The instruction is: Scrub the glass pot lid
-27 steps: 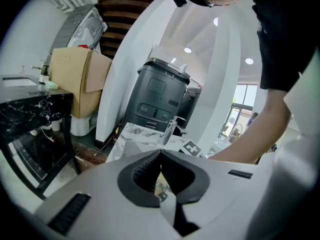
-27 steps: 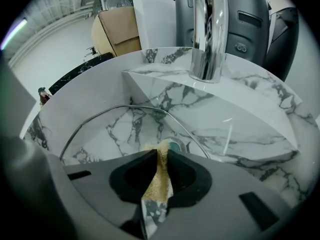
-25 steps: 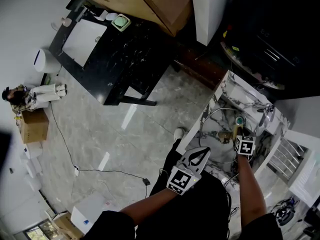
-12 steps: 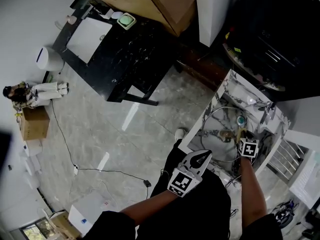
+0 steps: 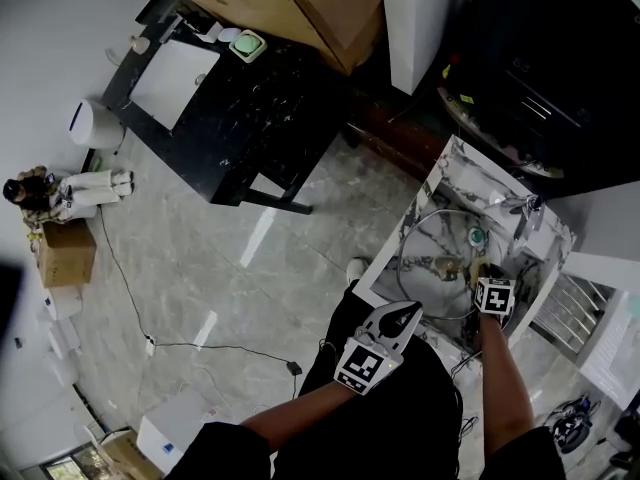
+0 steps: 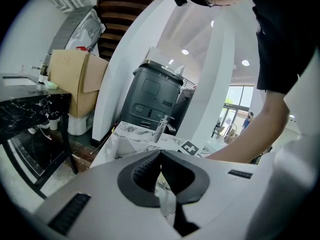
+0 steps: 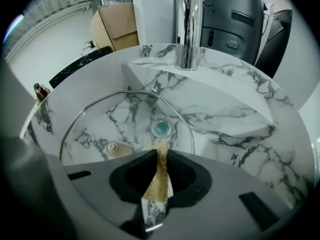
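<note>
The right gripper (image 7: 162, 151) is clenching its jaws on a thin, grainy tan scouring pad (image 7: 157, 176), hanging over the near edge of the white grey-veined marble sink (image 7: 235, 114). The round clear glass pot lid (image 7: 125, 116) with a thin metal rim is lying in that sink's basin, and the sink's teal drain (image 7: 162, 129) is showing through it. A smooth chrome faucet (image 7: 187, 29) is standing at the sink's back. The left gripper (image 6: 161, 154) is hovering outside the sink, jaws pressed together on nothing.

Grey marble floor (image 5: 230, 258), black table (image 5: 240, 108)
</note>
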A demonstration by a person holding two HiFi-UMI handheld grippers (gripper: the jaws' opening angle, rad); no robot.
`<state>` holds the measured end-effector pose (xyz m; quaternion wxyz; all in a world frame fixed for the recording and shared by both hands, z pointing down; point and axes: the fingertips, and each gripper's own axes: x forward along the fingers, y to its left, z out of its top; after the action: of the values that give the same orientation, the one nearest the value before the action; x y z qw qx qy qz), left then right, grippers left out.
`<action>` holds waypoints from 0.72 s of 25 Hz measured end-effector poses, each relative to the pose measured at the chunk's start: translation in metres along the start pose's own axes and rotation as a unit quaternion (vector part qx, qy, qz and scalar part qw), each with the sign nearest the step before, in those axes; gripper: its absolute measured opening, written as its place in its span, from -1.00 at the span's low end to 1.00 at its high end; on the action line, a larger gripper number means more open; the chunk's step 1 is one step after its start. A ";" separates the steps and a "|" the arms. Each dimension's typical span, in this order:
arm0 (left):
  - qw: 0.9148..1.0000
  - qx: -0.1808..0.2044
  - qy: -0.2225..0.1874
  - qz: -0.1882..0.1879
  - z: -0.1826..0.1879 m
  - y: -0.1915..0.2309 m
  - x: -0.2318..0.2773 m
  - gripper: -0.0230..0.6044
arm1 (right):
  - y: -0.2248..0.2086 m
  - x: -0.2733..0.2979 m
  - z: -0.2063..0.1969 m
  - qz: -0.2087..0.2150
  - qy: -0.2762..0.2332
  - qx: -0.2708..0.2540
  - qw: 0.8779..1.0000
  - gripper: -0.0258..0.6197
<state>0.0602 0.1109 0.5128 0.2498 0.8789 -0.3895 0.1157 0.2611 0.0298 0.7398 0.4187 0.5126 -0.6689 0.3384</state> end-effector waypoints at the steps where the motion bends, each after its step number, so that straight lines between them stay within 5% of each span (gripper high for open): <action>1: 1.000 0.000 0.000 0.000 0.000 0.000 0.000 -0.88 | 0.000 -0.001 -0.002 0.002 0.001 0.002 1.000 -0.73; 18: 1.000 -0.018 -0.009 0.015 -0.002 0.004 -0.007 -0.88 | 0.039 -0.012 -0.034 0.050 0.032 0.014 0.998 -0.73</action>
<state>0.0525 0.1142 0.5126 0.2609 0.8694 -0.4064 0.1047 0.2324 0.0741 0.7424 0.4156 0.4728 -0.6752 0.3845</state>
